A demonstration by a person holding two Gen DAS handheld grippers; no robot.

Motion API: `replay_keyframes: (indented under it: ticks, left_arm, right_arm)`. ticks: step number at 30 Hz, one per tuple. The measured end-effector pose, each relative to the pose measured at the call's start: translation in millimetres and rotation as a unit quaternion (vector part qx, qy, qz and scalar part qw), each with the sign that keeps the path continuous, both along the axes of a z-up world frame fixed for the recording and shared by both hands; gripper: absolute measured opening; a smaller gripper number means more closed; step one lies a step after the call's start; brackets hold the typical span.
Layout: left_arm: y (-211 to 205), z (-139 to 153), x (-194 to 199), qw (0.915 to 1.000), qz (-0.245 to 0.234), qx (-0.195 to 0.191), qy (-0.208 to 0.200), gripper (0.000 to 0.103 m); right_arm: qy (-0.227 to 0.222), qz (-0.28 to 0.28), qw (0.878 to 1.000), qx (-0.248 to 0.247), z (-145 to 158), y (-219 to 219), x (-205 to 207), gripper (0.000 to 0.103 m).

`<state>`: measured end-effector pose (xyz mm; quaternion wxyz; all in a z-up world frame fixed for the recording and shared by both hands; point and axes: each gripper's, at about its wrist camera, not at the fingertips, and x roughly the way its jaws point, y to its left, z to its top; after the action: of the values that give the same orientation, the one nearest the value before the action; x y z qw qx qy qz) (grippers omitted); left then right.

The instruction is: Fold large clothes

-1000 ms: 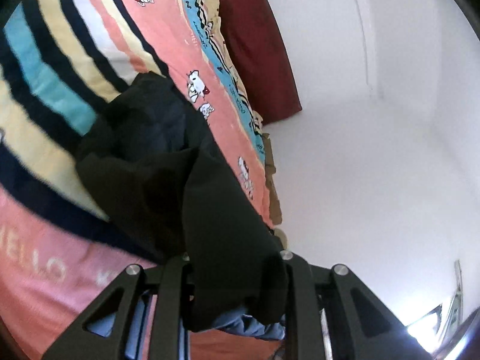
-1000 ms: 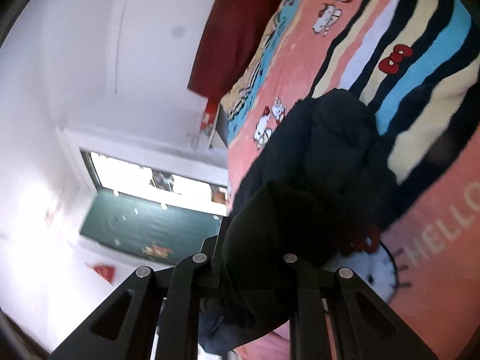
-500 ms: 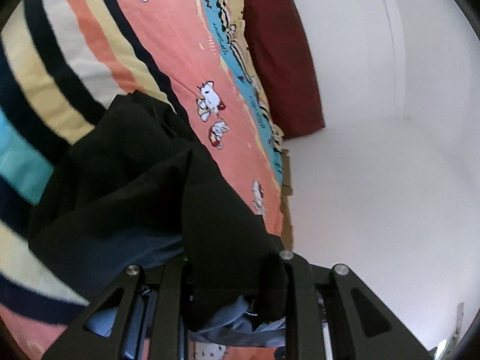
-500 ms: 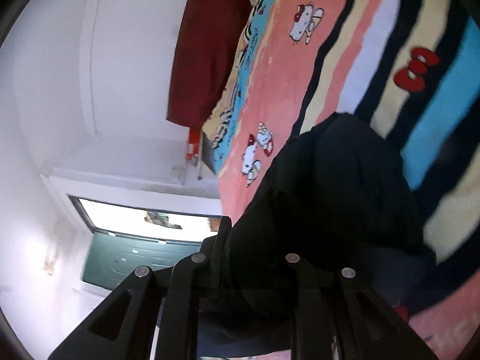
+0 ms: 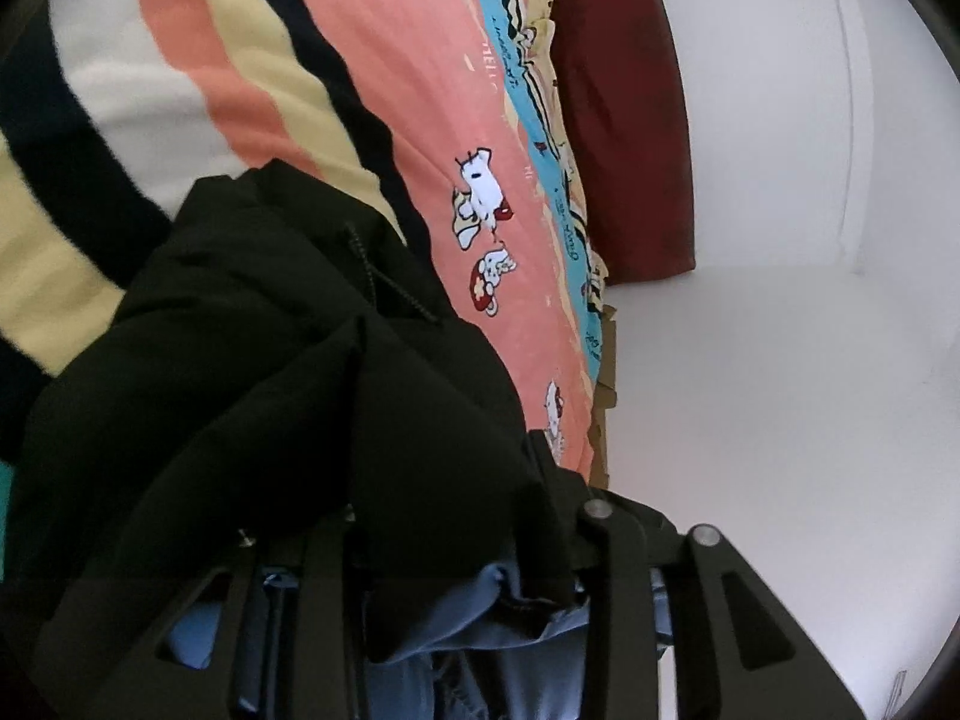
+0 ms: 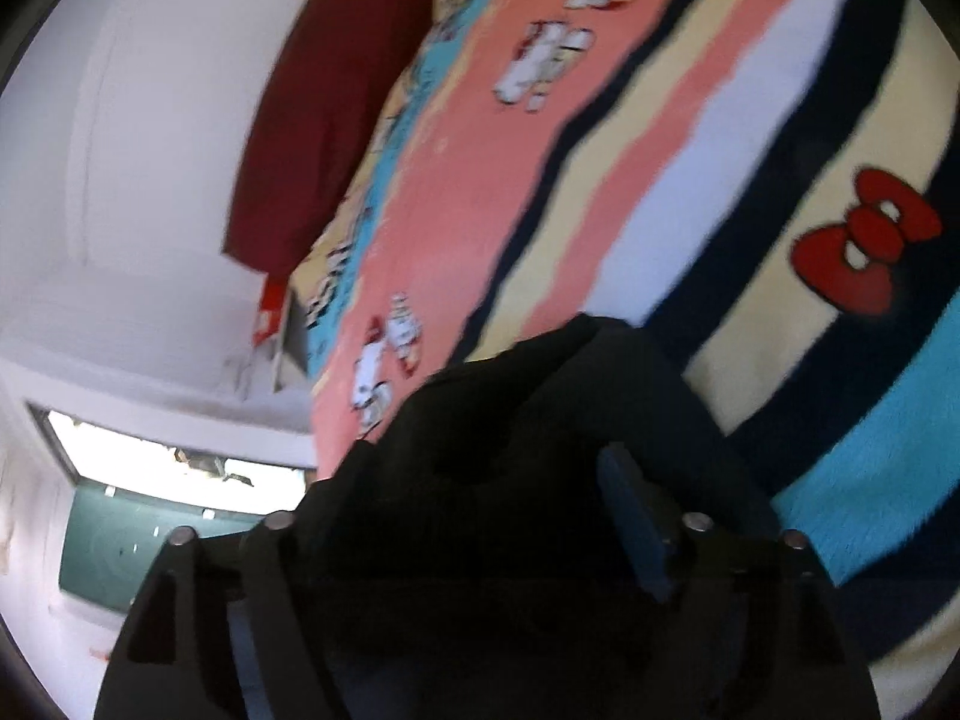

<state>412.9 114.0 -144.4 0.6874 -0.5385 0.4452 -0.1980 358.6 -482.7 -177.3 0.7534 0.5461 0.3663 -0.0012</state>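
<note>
Presently, left claw (image 5: 456, 546) clamps the black garment (image 5: 270, 396), draped on the striped bed cover (image 5: 390, 60); "HELLO" print at 12 o'clock. Right claw (image 6: 480, 546) pinches the same garment (image 6: 540, 450); view blurred.

Striped cartoon bedspread (image 5: 372, 60), dark red pillow (image 5: 624, 138) against white wall (image 5: 780, 90), window (image 6: 174, 468)

Bed (image 5: 420, 60) covered by striped cartoon-print blanket (image 6: 690, 138); black garment (image 5: 270, 360) lies on it directly ahead of both tools.
</note>
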Motion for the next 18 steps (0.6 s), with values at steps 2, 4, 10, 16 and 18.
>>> replay_keyframes:
  ticks: [2, 4, 10, 16, 18]
  left_arm:
    - [-0.2, -0.5, 3.0, 0.9999, -0.004, -0.009, -0.007, 0.035]
    - [2.9, 3.5, 1.4, 0.9996, -0.001, -0.020, -0.017, 0.042]
    - [13.1, 28.5, -0.4, 0.9979, 0.021, -0.033, -0.051, 0.053]
    - [10.3, 61.9, -4.4, 0.9929, 0.008, 0.092, -0.074, 0.053]
    - [6.1, 70.7, -4.2, 0.9868, -0.001, 0.142, -0.077, 0.053]
  right_arm:
    - [0.003, 0.010, 1.000, -0.011, -6.7, 0.1, 4.0, 0.076]
    - [0.002, 0.019, 0.999, -0.032, -6.3, -0.2, 4.9, 0.076]
    - [0.004, 0.016, 0.999, -0.052, -2.1, -1.3, 2.7, 0.076]
    - [0.010, 0.018, 0.997, -0.074, 4.8, 3.8, 3.4, 0.076]
    - [0.005, 0.014, 0.997, -0.081, 10.8, 3.6, 2.5, 0.076]
